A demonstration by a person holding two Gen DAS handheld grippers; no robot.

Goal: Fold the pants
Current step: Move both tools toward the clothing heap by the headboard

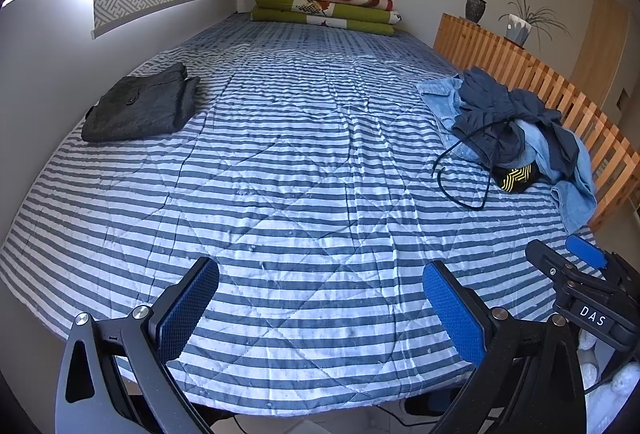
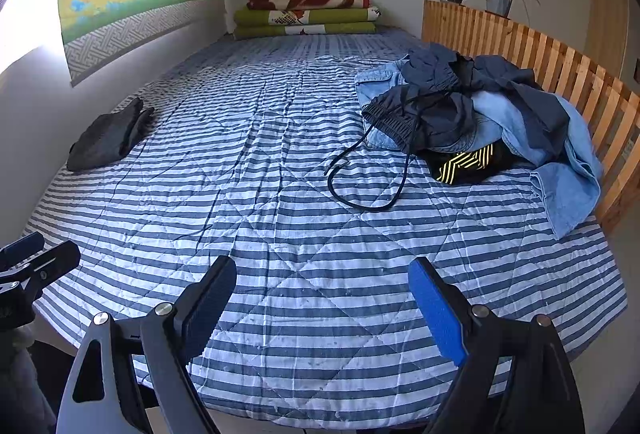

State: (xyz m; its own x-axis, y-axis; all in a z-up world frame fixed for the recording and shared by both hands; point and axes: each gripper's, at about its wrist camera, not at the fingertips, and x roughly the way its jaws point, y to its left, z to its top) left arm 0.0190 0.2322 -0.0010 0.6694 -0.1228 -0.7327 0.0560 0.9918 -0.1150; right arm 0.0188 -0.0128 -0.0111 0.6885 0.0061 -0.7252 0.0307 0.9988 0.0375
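Rumpled denim-and-navy pants heap (image 2: 476,114), striped quilt (image 2: 300,234)

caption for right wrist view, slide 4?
Open right gripper above striped quilt; unfolded clothes pile right, folded dark pants left.

Home bedroom: striped quilted bed (image 1: 304,162), folded blankets (image 1: 324,10).

Daylight floods in from the upper left, blowing out that corner — sharp focus, heavy fisheye bending at edges.
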